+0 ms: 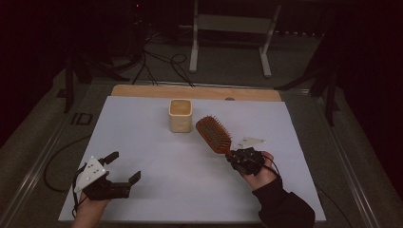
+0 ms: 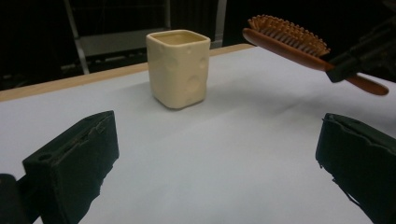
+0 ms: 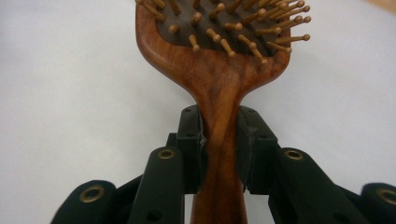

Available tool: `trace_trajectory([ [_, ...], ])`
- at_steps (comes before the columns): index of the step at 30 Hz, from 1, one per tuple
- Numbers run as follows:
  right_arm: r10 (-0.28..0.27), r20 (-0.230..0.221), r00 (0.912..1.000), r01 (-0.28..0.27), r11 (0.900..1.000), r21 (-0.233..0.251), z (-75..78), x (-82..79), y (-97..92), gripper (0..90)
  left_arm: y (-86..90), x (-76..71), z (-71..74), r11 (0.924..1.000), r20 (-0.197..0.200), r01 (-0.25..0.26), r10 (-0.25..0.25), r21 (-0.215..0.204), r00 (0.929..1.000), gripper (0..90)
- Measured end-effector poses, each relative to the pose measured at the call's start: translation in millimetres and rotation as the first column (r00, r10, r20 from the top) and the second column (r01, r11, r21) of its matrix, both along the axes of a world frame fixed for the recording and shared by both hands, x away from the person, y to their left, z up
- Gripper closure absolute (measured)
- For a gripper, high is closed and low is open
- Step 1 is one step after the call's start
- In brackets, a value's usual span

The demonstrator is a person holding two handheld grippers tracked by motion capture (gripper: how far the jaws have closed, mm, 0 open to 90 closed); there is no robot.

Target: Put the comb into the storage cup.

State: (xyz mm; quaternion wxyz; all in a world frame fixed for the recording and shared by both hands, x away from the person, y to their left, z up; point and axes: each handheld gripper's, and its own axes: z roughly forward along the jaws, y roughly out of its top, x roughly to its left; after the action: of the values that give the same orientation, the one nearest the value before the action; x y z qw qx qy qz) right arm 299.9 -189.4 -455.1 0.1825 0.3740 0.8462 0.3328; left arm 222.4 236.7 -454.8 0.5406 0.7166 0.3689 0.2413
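Right gripper (image 1: 236, 156) is clamped on the handle of a wooden hairbrush (image 1: 214, 134), holding it bristles-up just off the white table (image 1: 152, 190), a little right of the cream square cup (image 1: 180, 115) at the far middle. Left gripper (image 1: 124, 167) hovers near the left edge, jaws wide, nothing between them. If the brush is bound for the cup, I'd tip it upright, centre it over the rim, and let the free gripper steady the cup against tipping.
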Motion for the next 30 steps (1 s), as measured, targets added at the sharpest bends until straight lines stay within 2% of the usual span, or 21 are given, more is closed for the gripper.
trace_trajectory([
  [2,0.015,0.017,0.9997,-0.015,0.9999,-0.007,2.3,-2.8,2.5,73.3,-3.4,5.8,7.3,1.0,-0.029,-0.004,0.004,-0.002,0.9996,0.0],
  [5,0.035,0.034,0.9988,-0.034,0.9994,-0.007,5.6,-6.5,6.6,73.3,-8.7,16.1,17.8,0.9992,-0.083,0.0,-0.004,-0.041,0.9965,0.0],
  [8,0.055,0.049,0.9973,-0.054,0.9985,-0.012,7.8,-10.2,12.0,73.3,-13.6,26.6,28.3,0.9952,-0.128,0.022,-0.034,-0.095,0.9912,0.0],
  [12,0.07,0.08,0.9943,-0.068,0.9974,-0.022,10.2,-14.8,19.0,73.3,-23.7,36.6,42.5,0.9841,-0.149,0.062,-0.087,-0.167,0.9849,0.0],
  [16,0.081,0.084,0.9932,-0.079,0.9966,-0.021,11.6,-16.0,20.8,73.3,-36.7,45.4,51.7,0.9761,-0.167,0.077,-0.112,-0.203,0.9795,0.0],
  [19,0.091,0.092,0.9916,-0.09,0.9957,-0.023,12.8,-17.1,23.3,73.3,-47.4,52.8,54.5,0.966,-0.193,0.081,-0.131,-0.246,0.9725,0.0],
  [23,0.085,0.105,0.9908,-0.084,0.9963,-0.018,14.8,-19.9,26.4,73.3,-60.1,62.3,55.0,0.9456,-0.239,0.083,-0.163,-0.315,0.9572,0.0],
  [24,0.085,0.11,0.9903,-0.084,0.9963,-0.02,15.3,-20.3,26.5,73.3,-63.3,66.0,54.1,0.9343,-0.262,0.077,-0.176,-0.348,0.949,0.0],
  [25,0.085,0.107,0.9907,-0.083,0.9964,-0.017,15.9,-20.3,26.5,73.3,-67.5,71.1,52.0,0.9191,-0.292,0.067,-0.192,-0.388,0.937,0.0],
  [28,0.09,0.117,0.9891,-0.088,0.996,-0.015,17.2,-21.2,26.1,73.3,-76.6,78.3,47.4,0.8936,-0.333,0.053,-0.22,-0.446,0.917,0.0],
  [30,0.091,0.118,0.9888,-0.09,0.9958,-0.017,17.4,-21.9,26.4,73.3,-84.4,81.1,45.0,0.8898,-0.342,0.058,-0.234,-0.453,0.9102,0.0],
])
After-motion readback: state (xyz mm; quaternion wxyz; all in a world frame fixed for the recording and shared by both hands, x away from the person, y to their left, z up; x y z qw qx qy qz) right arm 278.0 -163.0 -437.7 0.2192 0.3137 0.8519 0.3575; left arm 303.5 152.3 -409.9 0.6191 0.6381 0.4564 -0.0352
